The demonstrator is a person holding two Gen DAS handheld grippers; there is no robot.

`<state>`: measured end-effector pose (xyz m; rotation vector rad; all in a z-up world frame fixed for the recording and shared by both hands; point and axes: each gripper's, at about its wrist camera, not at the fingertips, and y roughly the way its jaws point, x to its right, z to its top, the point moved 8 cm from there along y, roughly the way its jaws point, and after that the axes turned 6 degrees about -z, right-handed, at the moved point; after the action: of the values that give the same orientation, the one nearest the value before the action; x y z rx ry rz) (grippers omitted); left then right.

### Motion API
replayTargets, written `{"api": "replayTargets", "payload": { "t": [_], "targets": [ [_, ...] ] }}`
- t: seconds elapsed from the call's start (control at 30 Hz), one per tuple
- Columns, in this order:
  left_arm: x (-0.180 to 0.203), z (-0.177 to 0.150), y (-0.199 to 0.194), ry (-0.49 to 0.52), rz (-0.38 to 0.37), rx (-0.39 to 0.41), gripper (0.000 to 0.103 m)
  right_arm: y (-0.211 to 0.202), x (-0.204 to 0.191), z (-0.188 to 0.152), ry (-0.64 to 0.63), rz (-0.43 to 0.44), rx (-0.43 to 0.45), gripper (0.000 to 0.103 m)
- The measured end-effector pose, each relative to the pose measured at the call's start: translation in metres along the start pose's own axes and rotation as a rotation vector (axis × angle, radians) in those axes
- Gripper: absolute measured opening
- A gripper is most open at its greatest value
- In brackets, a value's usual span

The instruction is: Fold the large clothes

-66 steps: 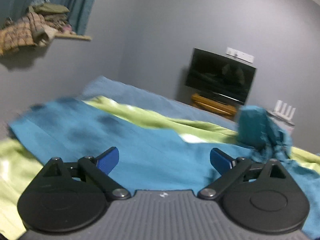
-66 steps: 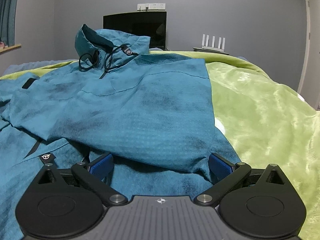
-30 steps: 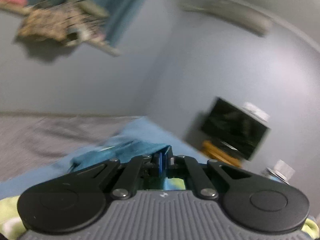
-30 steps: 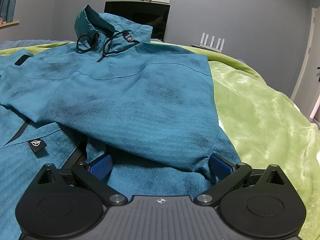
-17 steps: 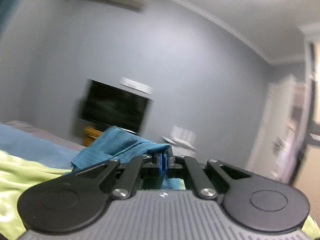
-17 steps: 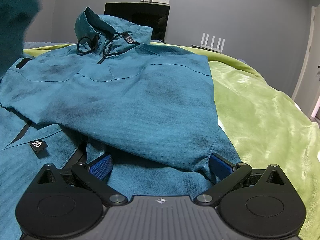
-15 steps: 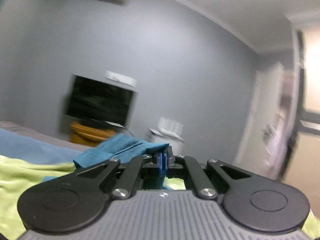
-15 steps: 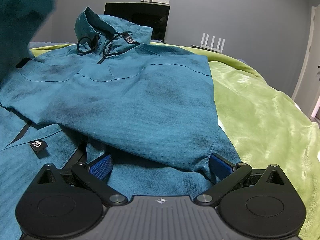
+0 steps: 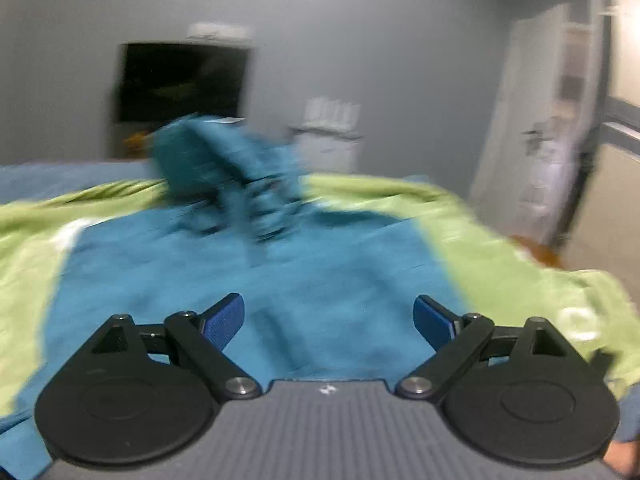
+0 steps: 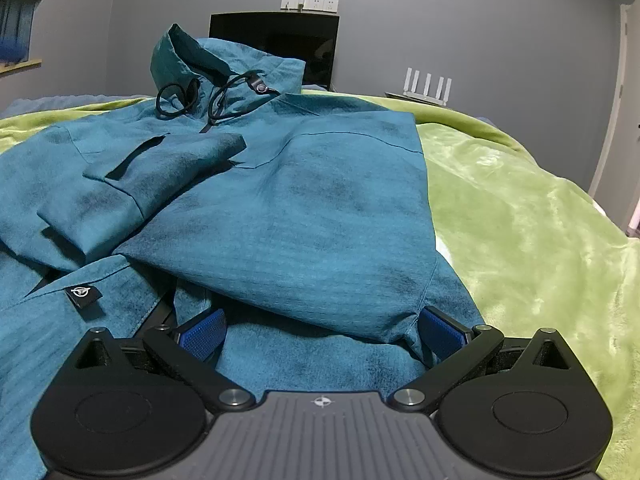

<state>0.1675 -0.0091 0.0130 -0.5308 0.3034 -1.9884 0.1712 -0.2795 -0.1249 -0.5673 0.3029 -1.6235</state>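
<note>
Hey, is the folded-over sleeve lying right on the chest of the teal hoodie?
Touching. In the right wrist view the sleeve lies flat across the hoodie chest, its cuff end resting on the fabric below the drawstrings, no gap showing.

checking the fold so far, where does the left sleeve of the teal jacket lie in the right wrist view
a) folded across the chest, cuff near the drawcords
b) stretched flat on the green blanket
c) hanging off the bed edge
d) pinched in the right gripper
a: the sleeve lies folded over the jacket's chest, its cuff end just below the black drawcords.
</note>
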Motion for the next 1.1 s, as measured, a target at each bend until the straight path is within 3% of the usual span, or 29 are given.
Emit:
{"api": "replayTargets", "payload": {
  "t": [0.17, 0.3, 0.47, 0.57, 0.67, 0.77, 0.8, 0.83, 0.87, 1.03, 1.1],
  "targets": [
    [-0.091, -0.038, -0.01, -0.09, 0.276, -0.075, 0.092, -0.014, 0.0, 0.006, 0.0, 0.012, 0.05, 0.102],
    [-0.141, -0.077, -0.015, -0.161, 0.408, -0.132, 0.092, -0.051, -0.015, 0.02, -0.034, 0.081, 0.143, 0.1],
    [-0.153, -0.081, -0.013, -0.192, 0.376, -0.137, 0.092, -0.085, -0.086, 0.052, -0.263, 0.252, 0.218, 0.095],
    [-0.152, -0.082, -0.007, -0.183, 0.358, -0.136, 0.092, -0.077, -0.134, 0.058, -0.443, 0.282, 0.171, 0.084],
    [-0.157, -0.084, 0.001, -0.196, 0.345, -0.13, 0.092, -0.054, -0.172, 0.054, -0.587, 0.242, 0.113, 0.067],
    [-0.148, -0.083, -0.011, -0.202, 0.334, -0.125, 0.092, -0.033, -0.192, 0.048, -0.688, 0.159, 0.084, 0.062],
    [-0.147, -0.083, -0.012, -0.205, 0.332, -0.124, 0.092, -0.028, -0.194, 0.047, -0.708, 0.145, 0.079, 0.039],
    [-0.147, -0.083, -0.012, -0.208, 0.328, -0.124, 0.092, -0.025, -0.194, 0.047, -0.716, 0.129, 0.087, 0.022],
    [-0.147, -0.082, -0.012, -0.211, 0.324, -0.123, 0.092, -0.026, -0.189, 0.051, -0.689, 0.12, 0.104, 0.01],
    [-0.149, -0.083, -0.009, -0.226, 0.315, -0.13, 0.092, -0.047, -0.118, 0.094, -0.309, 0.056, 0.227, 0.008],
    [-0.149, -0.084, -0.009, -0.227, 0.316, -0.131, 0.092, -0.045, -0.071, 0.099, -0.076, 0.019, 0.194, 0.008]
  ]
}}
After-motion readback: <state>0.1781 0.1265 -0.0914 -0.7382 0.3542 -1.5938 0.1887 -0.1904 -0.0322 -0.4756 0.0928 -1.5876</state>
